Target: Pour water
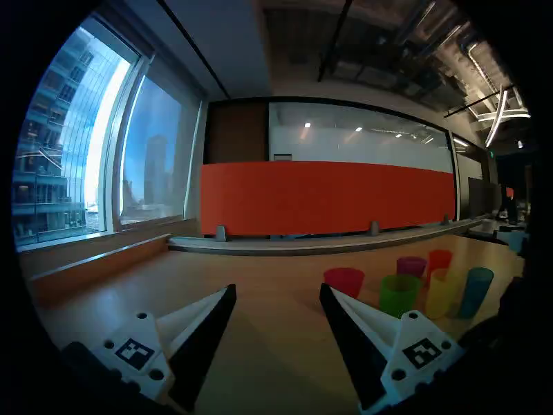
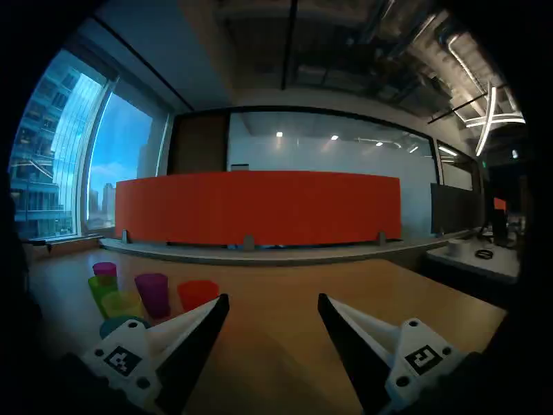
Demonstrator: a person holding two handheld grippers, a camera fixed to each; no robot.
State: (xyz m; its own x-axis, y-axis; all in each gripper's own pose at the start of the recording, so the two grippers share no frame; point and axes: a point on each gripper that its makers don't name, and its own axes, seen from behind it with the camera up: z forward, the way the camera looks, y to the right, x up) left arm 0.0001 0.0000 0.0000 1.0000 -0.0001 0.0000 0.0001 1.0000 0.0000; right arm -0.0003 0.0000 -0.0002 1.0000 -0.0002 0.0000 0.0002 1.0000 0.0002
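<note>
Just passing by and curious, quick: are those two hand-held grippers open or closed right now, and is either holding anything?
Left hand-held gripper: open, holding nothing.
Right hand-held gripper: open, holding nothing.

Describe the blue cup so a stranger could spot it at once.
Start at the long orange partition, then drop to the wooden table in front of it, where a cluster of coloured cups stands. In the left gripper view the blue cup sits at the cluster's right end, next to the yellow cup; it is the only blue one.
</note>
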